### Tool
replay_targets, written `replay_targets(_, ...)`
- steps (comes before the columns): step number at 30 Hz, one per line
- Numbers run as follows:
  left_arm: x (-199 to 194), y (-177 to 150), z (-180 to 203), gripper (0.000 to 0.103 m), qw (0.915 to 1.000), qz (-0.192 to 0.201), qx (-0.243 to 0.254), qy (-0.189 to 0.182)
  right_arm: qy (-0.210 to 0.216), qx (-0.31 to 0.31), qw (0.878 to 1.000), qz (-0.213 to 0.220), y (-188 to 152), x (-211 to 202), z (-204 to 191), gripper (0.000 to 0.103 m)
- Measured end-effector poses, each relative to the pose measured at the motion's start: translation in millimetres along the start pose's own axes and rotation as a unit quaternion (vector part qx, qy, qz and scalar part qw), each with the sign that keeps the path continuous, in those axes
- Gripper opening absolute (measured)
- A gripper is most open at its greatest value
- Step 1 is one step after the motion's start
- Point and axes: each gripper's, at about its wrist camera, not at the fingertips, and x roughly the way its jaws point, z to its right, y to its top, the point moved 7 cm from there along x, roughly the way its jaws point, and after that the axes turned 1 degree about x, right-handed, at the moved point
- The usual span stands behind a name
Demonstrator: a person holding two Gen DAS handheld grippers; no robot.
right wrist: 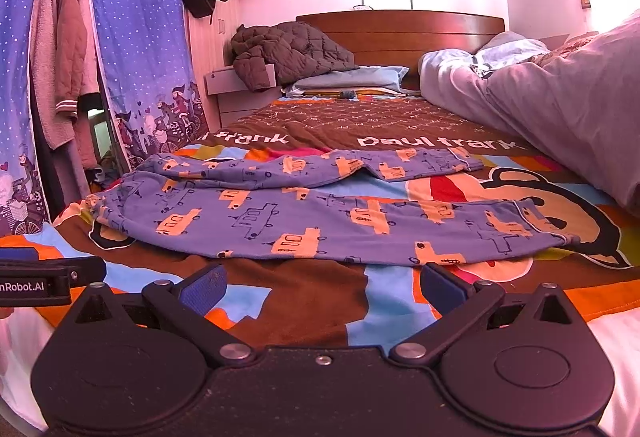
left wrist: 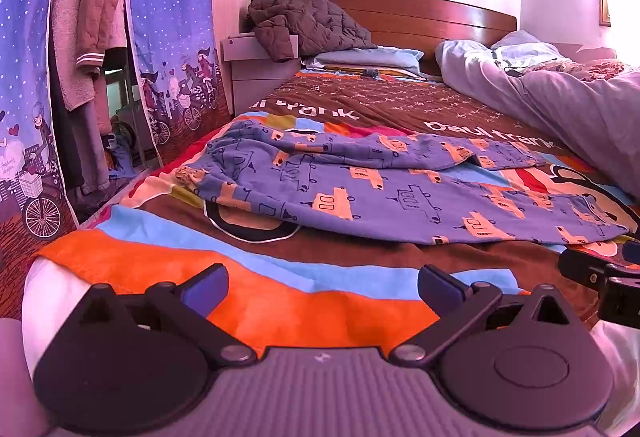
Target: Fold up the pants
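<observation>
**Both grippers wide apart, pants spread just ahead on the bed**

Nearest the lens: left gripper [left wrist: 322, 287], blue pads [left wrist: 206, 287] spread far apart, nothing between them, hovering over the orange band of the blanket [left wrist: 280, 301] at the bed's foot edge. Same for the right gripper [right wrist: 322, 287]: jaws splayed wide, empty, low over the brown and light-blue patches of that blanket.

Just beyond the fingertips, lying flat and unfolded: pants [right wrist: 320, 221], purple-blue fabric printed with orange vehicles and dark line-drawn ones. Waistband bunched to the left of both grippers, legs running off to the right. Nearer leg stretched long, hem ending ahead and right of the right gripper; farther leg angled away behind it, a gap of blanket showing between the two. Cloth wrinkled and humped near the waist, flatter toward the hems. In the left wrist view, the same pants [left wrist: 380, 189] ahead and slightly right, near edge close to the fingertips but not touching.

Farther ahead: brown quilted jacket [left wrist: 308, 23] heaped on the nightstand corner, light-blue pillow [left wrist: 368, 58] beside it, wooden headboard [left wrist: 420, 13] behind. To the right, a pale rumpled duvet [right wrist: 560, 97]. To the left, a blue star-dotted curtain [right wrist: 136, 37] with clothes hanging behind it.
</observation>
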Motion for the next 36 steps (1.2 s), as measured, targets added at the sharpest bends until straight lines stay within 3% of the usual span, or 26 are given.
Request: replay_targets(36, -1.4, 1.8, -4.5, 0.103, 0.9999, 0.004, -0.015, 0.001, -0.009, 0.001, 1.000, 0.003, 0.7, 0.6, 2.7, 0.102)
